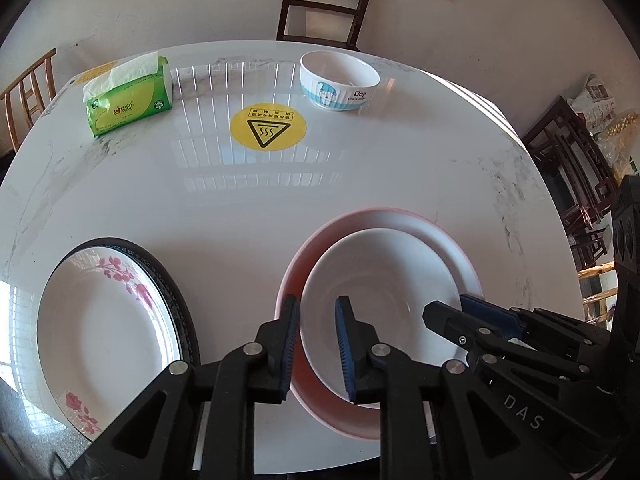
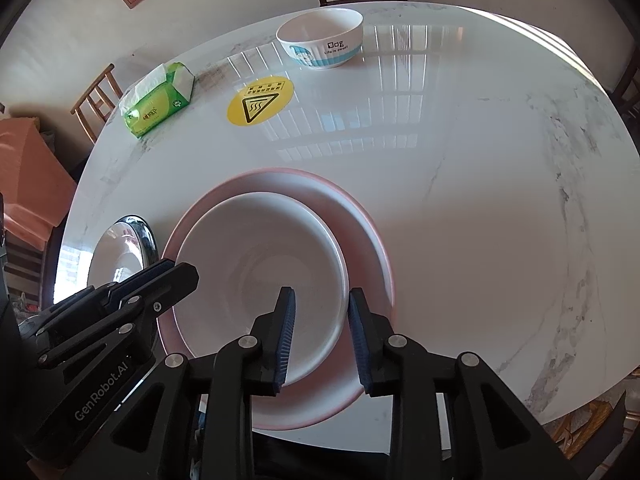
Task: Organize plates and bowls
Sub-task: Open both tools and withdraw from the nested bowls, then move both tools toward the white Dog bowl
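A white shallow bowl (image 1: 392, 292) (image 2: 256, 264) sits inside a wider pink plate (image 1: 452, 252) (image 2: 360, 232) near the table's front edge. My left gripper (image 1: 318, 344) is open and straddles the bowl's left rim, with a gap showing between the pads and the rim. My right gripper (image 2: 323, 338) is open too and straddles the right rim without pressing on it. At the left, a white plate with red flowers (image 1: 108, 328) (image 2: 120, 252) lies on a dark-rimmed plate. A small white bowl with a blue cartoon (image 1: 339, 80) (image 2: 320, 40) stands at the far side.
The round white marble table (image 1: 240, 208) (image 2: 480, 200) carries a green tissue pack (image 1: 128, 100) (image 2: 156, 104) at the far left and a yellow heat-warning sticker (image 1: 268, 126) (image 2: 260, 100) in the middle. A dark wooden chair (image 1: 326, 4) stands behind the table.
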Motion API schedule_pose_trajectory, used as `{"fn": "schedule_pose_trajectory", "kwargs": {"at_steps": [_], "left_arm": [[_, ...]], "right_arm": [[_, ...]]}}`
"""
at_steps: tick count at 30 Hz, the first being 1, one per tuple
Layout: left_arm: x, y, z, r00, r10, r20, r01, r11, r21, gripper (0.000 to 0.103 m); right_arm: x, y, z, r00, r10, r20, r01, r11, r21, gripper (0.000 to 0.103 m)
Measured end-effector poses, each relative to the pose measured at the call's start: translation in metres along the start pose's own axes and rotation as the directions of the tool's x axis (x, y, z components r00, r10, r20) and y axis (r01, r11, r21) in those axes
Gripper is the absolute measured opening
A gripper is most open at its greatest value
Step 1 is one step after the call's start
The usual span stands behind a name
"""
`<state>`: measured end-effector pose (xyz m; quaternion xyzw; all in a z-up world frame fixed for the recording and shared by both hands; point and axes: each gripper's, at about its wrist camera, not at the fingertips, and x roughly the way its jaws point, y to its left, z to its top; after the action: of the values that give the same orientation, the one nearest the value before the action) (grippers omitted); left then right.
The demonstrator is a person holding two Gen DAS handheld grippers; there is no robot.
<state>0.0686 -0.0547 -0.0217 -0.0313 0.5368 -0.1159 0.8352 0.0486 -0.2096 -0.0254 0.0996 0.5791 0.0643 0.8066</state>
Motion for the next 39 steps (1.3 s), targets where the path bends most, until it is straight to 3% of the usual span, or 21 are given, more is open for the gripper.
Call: {"fn": "schedule_pose_trajectory", "kwargs": {"at_steps": [16, 26, 39], "left_arm": [[-0.016, 0.005, 0.012, 0.998, 0.01, 0.066, -0.01, 1.0, 0.0, 0.025], [-0.01, 0.023, 0.034, 0.992, 0.093, 0.084, -0.09, 0.995, -0.04, 0.025], [0.027, 0.038, 0.075, 0.985, 0.163, 0.055, -0.159, 0.984, -0.076, 0.025]], "right_arm": [[-0.02, 0.003, 0.009, 0.997, 0.006, 0.079, -0.003, 0.999, -0.043, 0.029], [-0.027, -0.013, 0.027, 0.993, 0.026, 0.114, -0.021, 0.999, -0.049, 0.029], [-0.015, -0.058, 0.07, 0.989, 0.031, 0.148, -0.032, 1.0, -0.001, 0.029]]}}
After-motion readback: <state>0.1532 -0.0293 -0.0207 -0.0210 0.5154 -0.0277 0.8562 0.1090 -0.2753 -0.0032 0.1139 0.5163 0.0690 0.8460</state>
